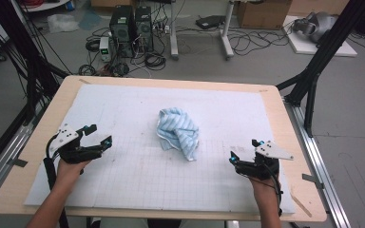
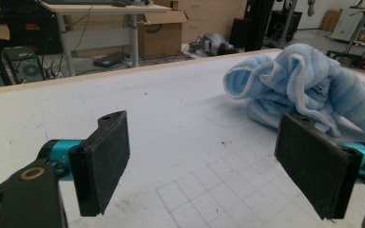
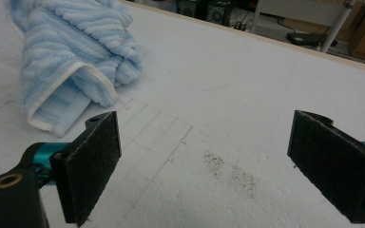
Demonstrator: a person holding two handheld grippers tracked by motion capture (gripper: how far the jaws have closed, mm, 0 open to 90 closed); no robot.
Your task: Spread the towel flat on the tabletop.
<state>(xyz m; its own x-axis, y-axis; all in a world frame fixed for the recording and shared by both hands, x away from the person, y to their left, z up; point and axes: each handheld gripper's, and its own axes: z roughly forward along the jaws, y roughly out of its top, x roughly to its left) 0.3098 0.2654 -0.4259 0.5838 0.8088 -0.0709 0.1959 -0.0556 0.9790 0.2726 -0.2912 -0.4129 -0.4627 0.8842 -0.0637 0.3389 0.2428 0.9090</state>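
Observation:
A crumpled light-blue striped towel (image 1: 178,133) with a white hem lies bunched at the middle of the white gridded mat (image 1: 123,180). My left gripper (image 1: 99,134) rests low at the mat's left, open, nothing between its jaws; it stands well left of the towel. In the left gripper view the towel (image 2: 304,88) sits ahead to the right, beyond the gripper (image 2: 214,166). My right gripper (image 1: 245,149) is at the mat's right front, open and empty. From the right gripper view the towel (image 3: 71,52) lies ahead to the left of the gripper (image 3: 209,166).
The mat covers a wooden table (image 1: 285,123) with a bare rim all round. A small dark speckled stain (image 3: 230,173) marks the mat ahead of the right gripper. Black frame posts (image 1: 316,71) stand at the table's sides; computers and cables (image 1: 130,28) lie on the floor behind.

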